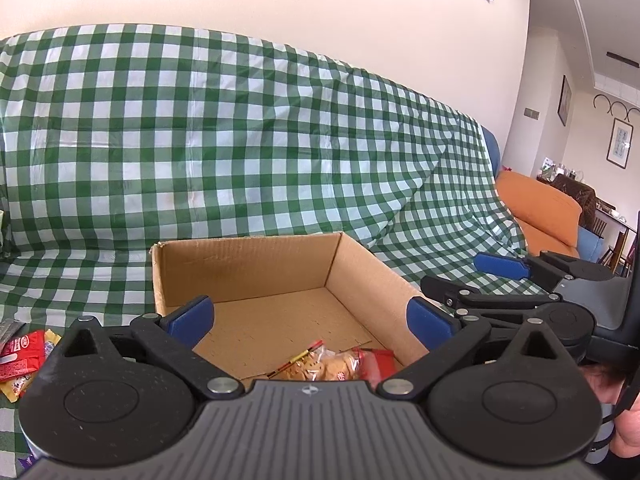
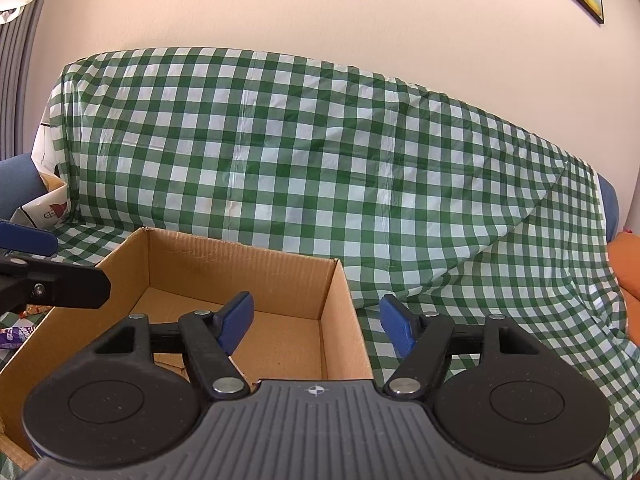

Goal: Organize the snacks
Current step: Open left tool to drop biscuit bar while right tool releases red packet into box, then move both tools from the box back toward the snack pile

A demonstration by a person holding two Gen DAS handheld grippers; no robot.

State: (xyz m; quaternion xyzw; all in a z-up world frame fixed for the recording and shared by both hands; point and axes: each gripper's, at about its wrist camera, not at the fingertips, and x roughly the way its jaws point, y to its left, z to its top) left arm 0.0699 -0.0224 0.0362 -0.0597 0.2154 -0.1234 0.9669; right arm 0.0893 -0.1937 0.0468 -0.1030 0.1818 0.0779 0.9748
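Both the left gripper [image 1: 310, 316] and right gripper [image 2: 316, 326] hang with fingers apart, empty, over the cardboard box [image 1: 256, 280]. Biscuit packet [image 1: 324, 366] lies inside; red snack packets [image 1: 22, 354] outside left could snag its wall.

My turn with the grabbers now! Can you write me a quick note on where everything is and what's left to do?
Left gripper: jaws open, nothing between them, over the cardboard box.
Right gripper: jaws open and empty, over the box's right wall.
Done: a clear cookie bag and a red packet lie in the box at its near edge.
Left: a red snack packet and a yellow wrapper lie outside on the checked cloth, left of the box. A purple wrapper is there too. Put those in next.
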